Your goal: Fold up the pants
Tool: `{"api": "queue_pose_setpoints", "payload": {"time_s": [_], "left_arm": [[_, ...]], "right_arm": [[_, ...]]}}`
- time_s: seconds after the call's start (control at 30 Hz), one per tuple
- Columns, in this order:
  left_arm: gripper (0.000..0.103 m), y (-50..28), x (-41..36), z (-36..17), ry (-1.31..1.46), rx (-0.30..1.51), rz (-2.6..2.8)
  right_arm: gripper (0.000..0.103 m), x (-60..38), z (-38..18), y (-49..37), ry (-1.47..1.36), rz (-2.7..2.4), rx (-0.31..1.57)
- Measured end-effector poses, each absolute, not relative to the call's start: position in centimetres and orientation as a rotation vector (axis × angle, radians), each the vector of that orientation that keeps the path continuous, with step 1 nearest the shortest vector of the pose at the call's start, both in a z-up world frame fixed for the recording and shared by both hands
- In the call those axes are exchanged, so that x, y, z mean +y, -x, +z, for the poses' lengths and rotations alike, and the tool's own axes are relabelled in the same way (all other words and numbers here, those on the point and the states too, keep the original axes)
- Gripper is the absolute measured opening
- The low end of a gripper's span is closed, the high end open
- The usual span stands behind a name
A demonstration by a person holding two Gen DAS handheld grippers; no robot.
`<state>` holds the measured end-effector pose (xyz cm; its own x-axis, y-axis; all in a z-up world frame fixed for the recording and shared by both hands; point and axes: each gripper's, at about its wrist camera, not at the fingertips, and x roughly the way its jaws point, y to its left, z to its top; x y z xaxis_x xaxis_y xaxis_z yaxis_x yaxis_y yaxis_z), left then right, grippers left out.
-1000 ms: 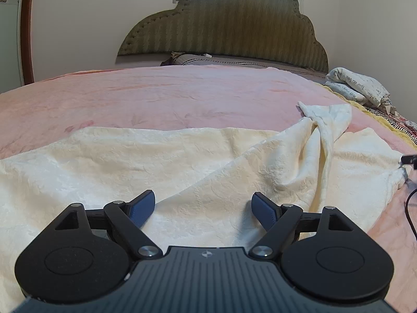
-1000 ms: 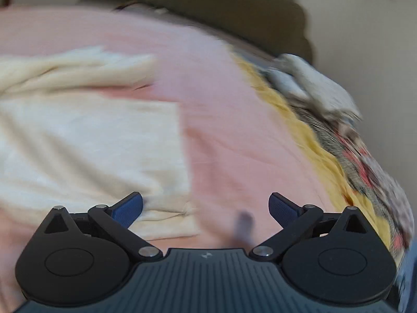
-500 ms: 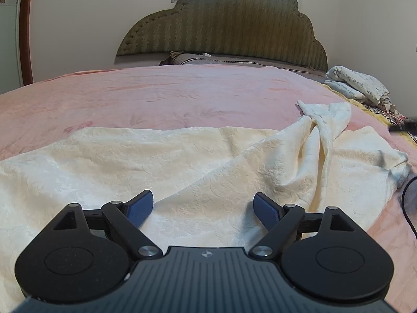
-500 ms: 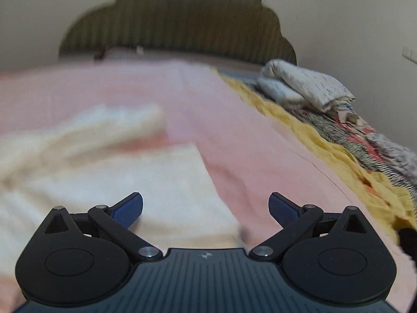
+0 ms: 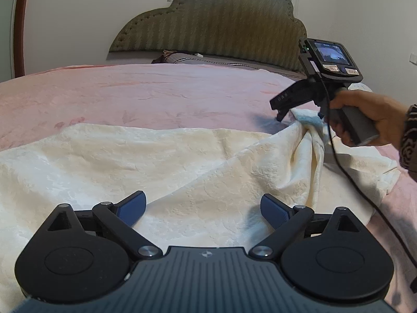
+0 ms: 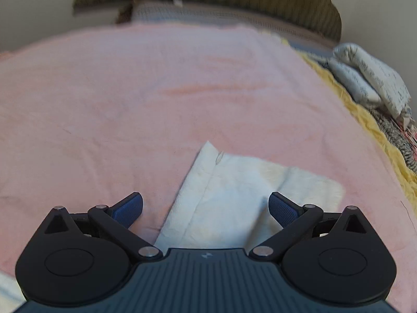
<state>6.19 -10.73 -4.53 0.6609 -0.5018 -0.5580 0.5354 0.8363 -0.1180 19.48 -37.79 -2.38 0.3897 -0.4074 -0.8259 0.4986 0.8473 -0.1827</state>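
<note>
Lying rumpled: cream embossed pants (image 5: 156,161) | left jaws opening, empty | right jaws apart

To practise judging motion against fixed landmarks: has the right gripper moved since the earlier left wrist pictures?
Yes. The right gripper has come in from the right edge, now over the pants corner, below the headboard.

The cream pants (image 5: 161,167) run off the left wrist view at nine o'clock, and the left hand-held gripper (image 5: 203,206) hides their near edge. At three o'clock the person's sleeve (image 5: 409,135) is cut off. The right wrist view is blurred; the folded bedding (image 6: 375,78) at two o'clock shows an unreadable print.
</note>
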Motion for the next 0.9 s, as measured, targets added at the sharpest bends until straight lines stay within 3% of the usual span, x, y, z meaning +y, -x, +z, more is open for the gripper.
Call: {"api": "queue_pose_setpoints", "payload": {"time_s": [0.23,0.27,0.3,0.37,0.43,0.47,0.5,0.63,0.9], "left_arm": [[0.098,-6.2,-10.9,-4.6,-0.068,0.614,-0.589],[0.098,-6.3,-10.9,-4.6,-0.068,0.614,-0.589],[0.098,-6.3,-10.9,-4.6,-0.068,0.614,-0.589],[0.098,-6.3,-10.9,-4.6,-0.068,0.614,-0.589],[0.098,-6.3,-10.9,-4.6,-0.067,0.614,-0.589],[0.098,-6.3,-10.9,-4.6,-0.066,0.614,-0.590],[0.098,-6.3,-10.9,-4.6,-0.066,0.614,-0.590],[0.098,-6.3,-11.0,-4.6,-0.064,0.615,-0.591],[0.098,-6.2,-11.1,-4.6,-0.069,0.615,-0.589]], "right_arm": [[0.103,-36.4,-2.4,-18.6,0.015,-0.603,0.964],[0.094,-36.4,-2.2,-18.4,0.003,-0.588,0.952],[0.068,-36.8,-2.0,-18.0,-0.031,-0.565,0.932],[0.033,-37.7,-1.6,-17.4,-0.112,-0.543,0.919],[0.025,-38.5,-1.4,-17.1,-0.169,-0.519,0.908],[0.014,-38.5,-1.3,-16.9,-0.167,-0.517,0.906],[0.011,-38.4,-1.1,-16.6,-0.158,-0.515,0.897],[0.009,-38.5,1.1,-13.2,-0.155,-0.520,0.795],[0.009,-43.8,3.1,0.8,-0.451,-0.592,0.635]]}}
